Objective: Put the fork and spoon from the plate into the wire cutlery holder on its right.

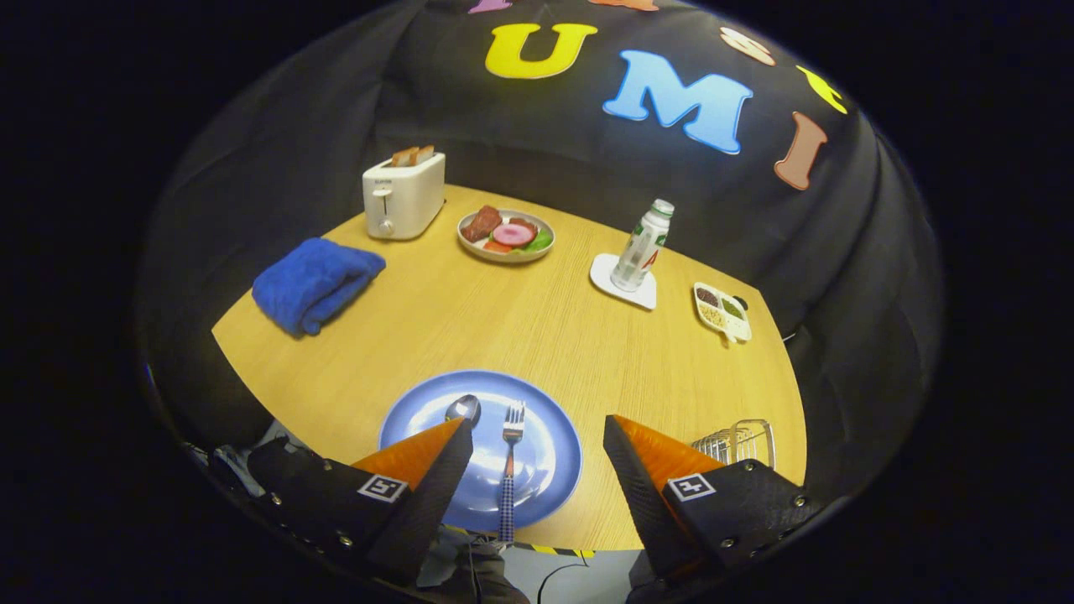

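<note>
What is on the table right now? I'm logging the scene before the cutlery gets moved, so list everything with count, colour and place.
plate: 1, blue, near table edge, between the fingers
spoon: 1, silver, on plate, left of fork
fork: 1, silver with patterned handle, on plate
wire cutlery holder: 1, metal, right of plate
towel: 1, blue, far left
toaster: 1, white, holding toast, behind towel
food dish: 1, grey, right of toaster
bottle: 1, white-green, on white coaster
divided tray: 1, white, far right
table: 1, wood
gripper: 1, open, above plate
</note>
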`<action>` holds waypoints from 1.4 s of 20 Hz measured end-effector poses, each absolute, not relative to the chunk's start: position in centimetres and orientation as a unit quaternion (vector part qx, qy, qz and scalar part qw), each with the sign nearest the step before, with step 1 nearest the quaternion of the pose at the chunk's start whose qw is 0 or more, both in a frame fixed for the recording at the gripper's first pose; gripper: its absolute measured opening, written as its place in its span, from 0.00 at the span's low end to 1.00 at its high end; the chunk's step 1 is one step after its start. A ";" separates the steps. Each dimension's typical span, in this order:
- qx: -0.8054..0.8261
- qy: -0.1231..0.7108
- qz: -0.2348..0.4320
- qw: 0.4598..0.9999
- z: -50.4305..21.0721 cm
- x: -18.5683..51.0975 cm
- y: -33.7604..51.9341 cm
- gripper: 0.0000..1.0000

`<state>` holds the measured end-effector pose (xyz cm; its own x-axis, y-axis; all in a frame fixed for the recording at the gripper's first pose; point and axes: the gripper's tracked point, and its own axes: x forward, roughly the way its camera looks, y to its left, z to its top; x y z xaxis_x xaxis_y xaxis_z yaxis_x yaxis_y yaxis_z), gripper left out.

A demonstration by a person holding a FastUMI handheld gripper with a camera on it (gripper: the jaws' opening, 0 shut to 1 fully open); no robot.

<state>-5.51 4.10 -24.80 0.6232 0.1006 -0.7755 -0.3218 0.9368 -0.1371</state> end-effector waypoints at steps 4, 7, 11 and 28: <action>-0.126 0.504 0.119 0.846 -29.1 -7.6 3.6 0.97; -0.133 0.547 0.122 0.817 -31.1 -8.7 3.4 0.97; -0.148 0.581 0.140 0.788 -32.9 -9.3 3.6 0.93; -0.162 0.680 0.168 0.695 -35.8 -9.8 3.1 0.02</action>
